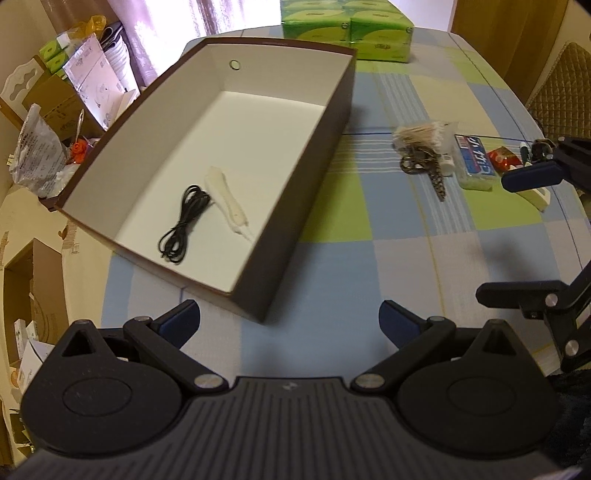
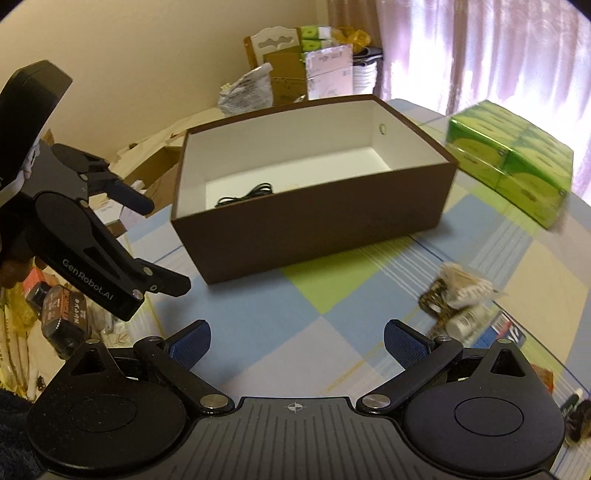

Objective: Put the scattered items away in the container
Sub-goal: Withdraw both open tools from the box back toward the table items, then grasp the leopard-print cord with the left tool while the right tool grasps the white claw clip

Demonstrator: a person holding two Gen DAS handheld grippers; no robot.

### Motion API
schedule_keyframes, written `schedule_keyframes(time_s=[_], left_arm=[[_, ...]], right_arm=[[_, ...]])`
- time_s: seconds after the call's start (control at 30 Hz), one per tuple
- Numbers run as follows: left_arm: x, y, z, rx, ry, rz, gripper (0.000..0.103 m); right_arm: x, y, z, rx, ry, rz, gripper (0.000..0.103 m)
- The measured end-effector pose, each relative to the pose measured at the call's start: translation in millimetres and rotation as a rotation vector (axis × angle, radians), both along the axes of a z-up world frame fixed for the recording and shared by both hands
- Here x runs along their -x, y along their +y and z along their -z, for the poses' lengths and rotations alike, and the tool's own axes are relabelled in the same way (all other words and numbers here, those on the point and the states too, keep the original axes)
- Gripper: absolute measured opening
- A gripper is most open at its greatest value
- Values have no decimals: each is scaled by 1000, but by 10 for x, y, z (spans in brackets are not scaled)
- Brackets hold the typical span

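Observation:
A brown box point(image 1: 310, 192) with a white inside stands on the checked tablecloth; a coiled black cable point(image 1: 184, 221) and a white handle-shaped item point(image 1: 225, 201) lie in it. Right of the box is a scattered heap: a bag of cotton swabs point(image 1: 421, 134), a patterned strap point(image 1: 424, 166), a blue-labelled pack point(image 1: 474, 162), a red packet point(image 1: 504, 157) and a white piece point(image 1: 535, 195). My left gripper point(image 1: 290, 321) is open and holds nothing, just short of the box's near corner. My right gripper point(image 2: 297, 343) is open too, facing the box point(image 2: 314, 236), with the heap point(image 2: 465, 284) to its right.
A green multipack of tissues point(image 1: 347, 26) sits at the table's far edge behind the box. Cardboard boxes and bags point(image 1: 74, 92) crowd the floor beyond the table's left side. A quilted chair back point(image 1: 561, 92) rises at the far right. Bare tablecloth point(image 1: 369, 266) lies between grippers and box.

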State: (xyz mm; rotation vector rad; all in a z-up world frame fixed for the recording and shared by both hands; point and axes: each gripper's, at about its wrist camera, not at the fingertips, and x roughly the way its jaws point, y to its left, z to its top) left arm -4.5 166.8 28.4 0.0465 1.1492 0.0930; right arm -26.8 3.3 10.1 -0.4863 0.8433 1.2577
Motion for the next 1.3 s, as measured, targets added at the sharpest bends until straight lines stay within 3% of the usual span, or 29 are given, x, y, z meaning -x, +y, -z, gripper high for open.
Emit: schedule_keyframes(time_s=[0.67,1.03,1.3], left_arm=[[-552,-793,285,81,-53,131,102],[-898,-1159,481,133,-69,214,93],[-1081,-1254,617,150,-76,220,87]], right_arm=[[-629,-1055,103,-7,24,393,103],[-882,-1482,347,14,23,532,103],[-1106,-1651,513,11,20,583,103]])
